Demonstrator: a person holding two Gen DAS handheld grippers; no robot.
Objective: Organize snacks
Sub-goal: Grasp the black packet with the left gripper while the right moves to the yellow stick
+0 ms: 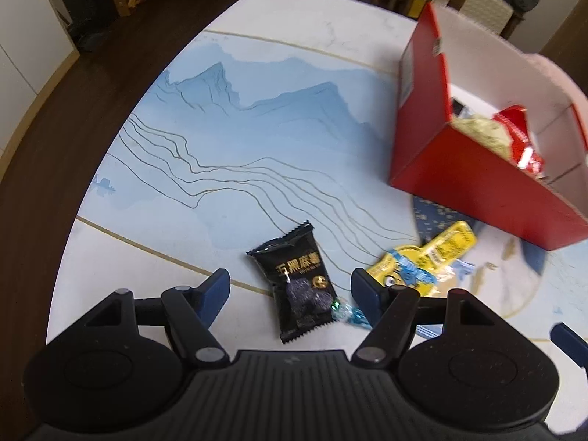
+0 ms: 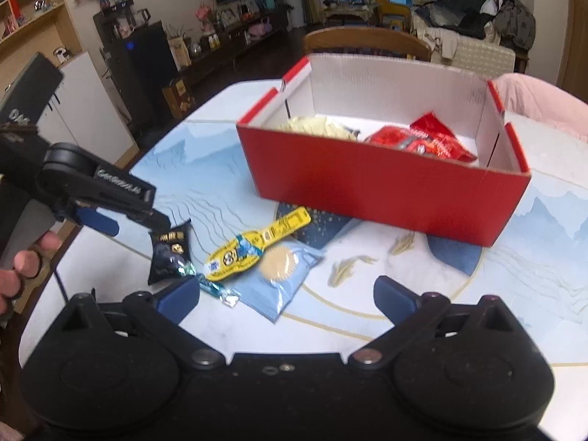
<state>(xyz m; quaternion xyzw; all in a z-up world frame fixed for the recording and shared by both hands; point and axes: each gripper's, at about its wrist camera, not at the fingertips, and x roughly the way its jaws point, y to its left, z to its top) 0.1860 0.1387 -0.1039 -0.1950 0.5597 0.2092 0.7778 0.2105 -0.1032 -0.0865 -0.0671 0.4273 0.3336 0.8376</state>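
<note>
A black snack packet (image 1: 296, 283) lies on the table between the fingers of my open, empty left gripper (image 1: 290, 290); it also shows in the right wrist view (image 2: 169, 253), just under the left gripper (image 2: 121, 217). A yellow packet (image 1: 422, 255) (image 2: 253, 246), a small blue-wrapped candy (image 1: 349, 312) (image 2: 217, 290) and a light blue pouch (image 2: 283, 275) lie beside it. A red box (image 2: 386, 187) (image 1: 459, 169) holds a red packet (image 2: 422, 139) and a pale packet (image 2: 319, 126). My right gripper (image 2: 286, 297) is open and empty above the pouch.
The table (image 1: 257, 117) has a blue mountain-print mat, with a rounded edge at the left over dark floor. A wooden chair (image 2: 367, 42) stands behind the box. A pink cloth (image 2: 540, 103) lies at the right. Cabinets and shelves stand at the far left.
</note>
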